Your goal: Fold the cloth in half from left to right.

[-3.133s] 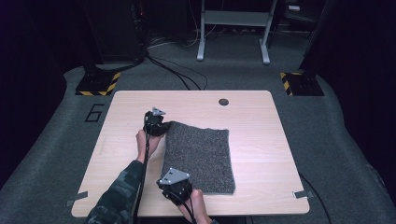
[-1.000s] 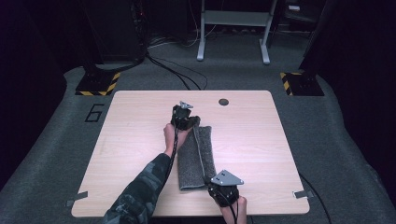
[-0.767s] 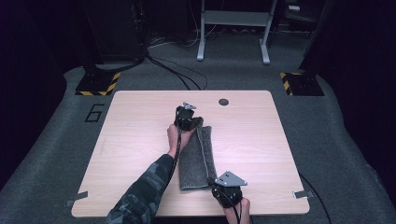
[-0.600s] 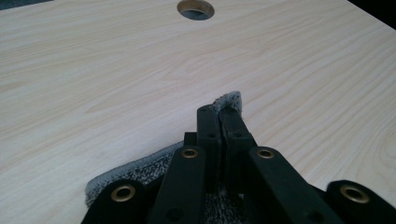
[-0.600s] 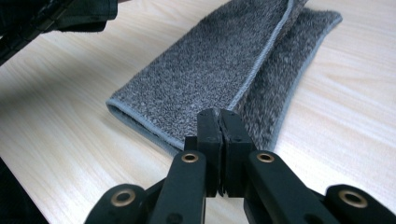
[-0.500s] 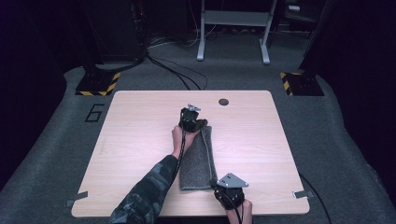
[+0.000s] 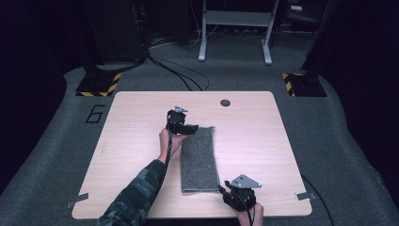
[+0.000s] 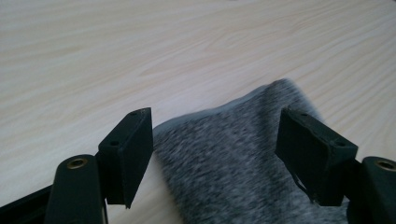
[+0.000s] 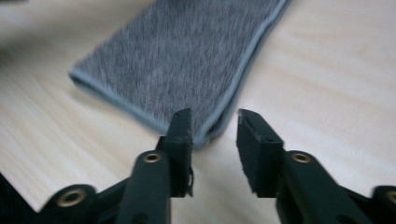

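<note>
The cloth point(image 7: 200, 159) lay folded into a narrow grey strip near the middle of the table point(image 7: 263, 141). Its long axis ran from the far side toward the person, almost straight, with a slight lean.

The left tool point(image 7: 184, 128) stood at the far end of the strip, just beside its far left corner. In the left gripper view its jaws were wide apart, and the cloth point(image 8: 233, 163) lay on the table between them, but the pads did not press on it. These jaws had just been opening, so I judged that this corner was released.

The right tool point(image 7: 225, 192) was at the near end, just off the near right corner. In the right gripper view its jaws stood a little apart and had also just been opening. The corner of the cloth point(image 9: 187, 60) lay just in front of the fingertips point(image 9: 183, 122), and nothing was held between them.

So each tool stood at one end of the long axis, and both were free. If another fold was wanted, it would probably go across this axis, bringing one short end onto the other. For that the right tool was nearer to the near end and the left tool to the far end. The strip extended away from the right tool and toward the person from the left tool.
</note>
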Available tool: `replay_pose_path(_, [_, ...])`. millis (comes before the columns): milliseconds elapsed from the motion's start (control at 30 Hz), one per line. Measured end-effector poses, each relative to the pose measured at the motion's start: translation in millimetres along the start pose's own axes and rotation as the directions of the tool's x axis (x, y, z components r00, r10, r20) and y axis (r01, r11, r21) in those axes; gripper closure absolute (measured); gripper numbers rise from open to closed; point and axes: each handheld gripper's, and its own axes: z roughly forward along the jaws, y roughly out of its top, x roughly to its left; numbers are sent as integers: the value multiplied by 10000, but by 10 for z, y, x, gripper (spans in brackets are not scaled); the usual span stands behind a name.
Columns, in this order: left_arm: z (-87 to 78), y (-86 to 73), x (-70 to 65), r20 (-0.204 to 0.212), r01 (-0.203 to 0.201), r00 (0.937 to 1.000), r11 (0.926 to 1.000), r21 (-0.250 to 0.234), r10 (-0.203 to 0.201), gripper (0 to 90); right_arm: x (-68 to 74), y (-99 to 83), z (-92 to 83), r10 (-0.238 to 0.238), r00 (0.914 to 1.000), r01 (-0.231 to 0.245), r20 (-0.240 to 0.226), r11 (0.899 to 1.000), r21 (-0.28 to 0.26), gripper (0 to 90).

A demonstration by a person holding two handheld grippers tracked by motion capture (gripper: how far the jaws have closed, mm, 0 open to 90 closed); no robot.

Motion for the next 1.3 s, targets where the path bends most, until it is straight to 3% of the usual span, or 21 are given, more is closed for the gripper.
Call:
replay_pose_path(133, [97,-129,66,-175,199,9997,9992,346,-193,258,-20,195,99,-354,9993,352,-104,9992,-181,571])
replay_pose_path(200, [141,-174,70,-338,46,9994,9980,636,-25,256,-15,278,238,-502,9987,502,-85,9987,98,566])
replay_pose_path(233, [157,-190,73,-382,73,9993,9970,773,-44,251,-15,301,334,-817,9967,816,7,9962,307,567])
replay_pose_path(333, [209,-259,91,-708,393,9969,9954,875,-331,258,-12,284,489,-1011,9949,1013,-65,9915,817,631])
replay_pose_path(400, [207,-281,103,-791,402,9963,9957,836,-336,264,16,241,555,-915,9958,916,-57,9896,1112,654])
replay_pose_path(433, [204,-284,111,-789,349,9965,9959,831,-284,265,14,213,570,-1120,9937,1125,-103,9871,1139,671])
replay_pose_path(667, [179,-328,149,-1287,67,9917,9971,761,31,265,71,159,528,-1105,9938,1113,-139,9875,1119,735])
replay_pose_path(700, [177,-338,149,-1313,75,9913,9974,716,19,265,71,151,516,-1282,9916,1293,-170,9852,1127,737])
replay_pose_path(833, [151,-371,155,-1377,-73,9903,9976,682,166,262,116,114,472,-1195,9926,1213,-218,9854,1199,737])
replay_pose_path(1133, [9,-521,126,-1022,-248,9943,9982,539,302,256,244,56,369,-1034,9930,1107,-576,9835,1431,688])
replay_pose_path(1200, [-38,-544,151,-669,123,9977,9991,411,-95,242,183,83,353,-849,9938,925,-718,9895,1106,571])
replay_pose_path(1233, [-51,-545,150,-666,324,9973,9991,283,-304,237,158,103,347,-627,9958,687,-662,9933,924,563])
replay_pose_path(1300, [-70,-540,164,-597,283,9979,9992,267,-266,233,113,129,346,-626,9956,680,-694,9945,793,545])
